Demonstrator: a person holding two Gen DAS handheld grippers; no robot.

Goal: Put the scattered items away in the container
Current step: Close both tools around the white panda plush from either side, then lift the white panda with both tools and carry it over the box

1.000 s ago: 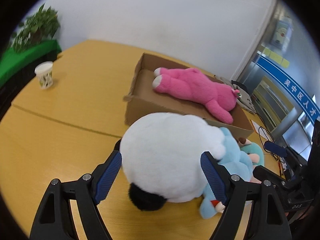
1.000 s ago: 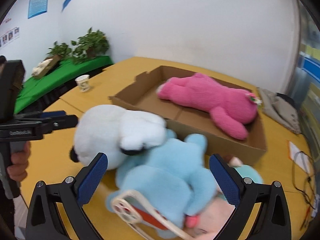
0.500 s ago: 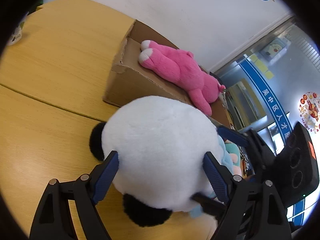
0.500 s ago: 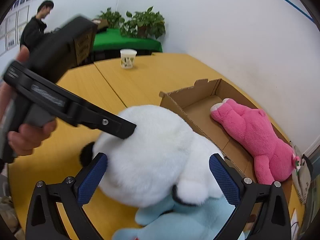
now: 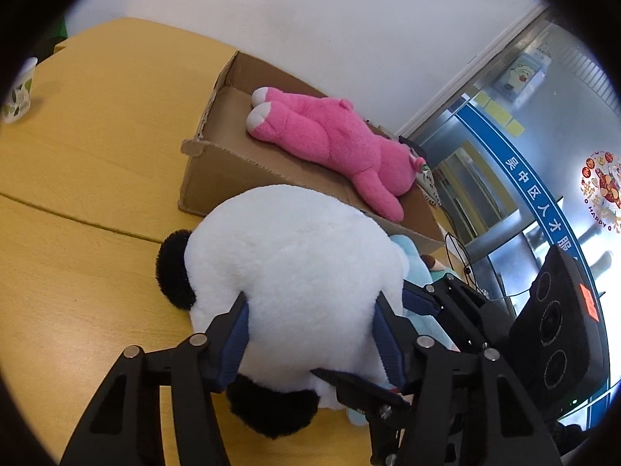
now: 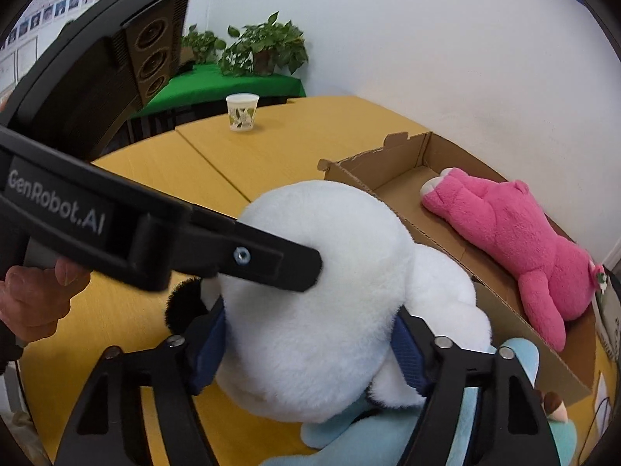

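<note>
A big white panda plush [image 5: 295, 268] with black ears lies on the yellow table in front of the cardboard box [image 5: 209, 178]. My left gripper [image 5: 310, 330] is shut on it, pads pressed into its fur. My right gripper [image 6: 310, 345] is shut on the same panda plush [image 6: 322, 291] from the other side. A pink plush [image 5: 330, 143] lies inside the box [image 6: 372, 182]; the pink plush [image 6: 500, 233] is stretched along the box floor. A light blue plush [image 6: 372, 439] lies under the panda.
A paper cup [image 6: 242, 112] stands on the far part of the table; it also shows in the left wrist view [image 5: 17, 97]. Potted plants [image 6: 264, 46] sit on a green-covered bench by the wall. Cables [image 5: 458, 256] lie beyond the box.
Both grippers have closed from wide open onto the panda plush. The right gripper swung from the blue plush to the panda.
</note>
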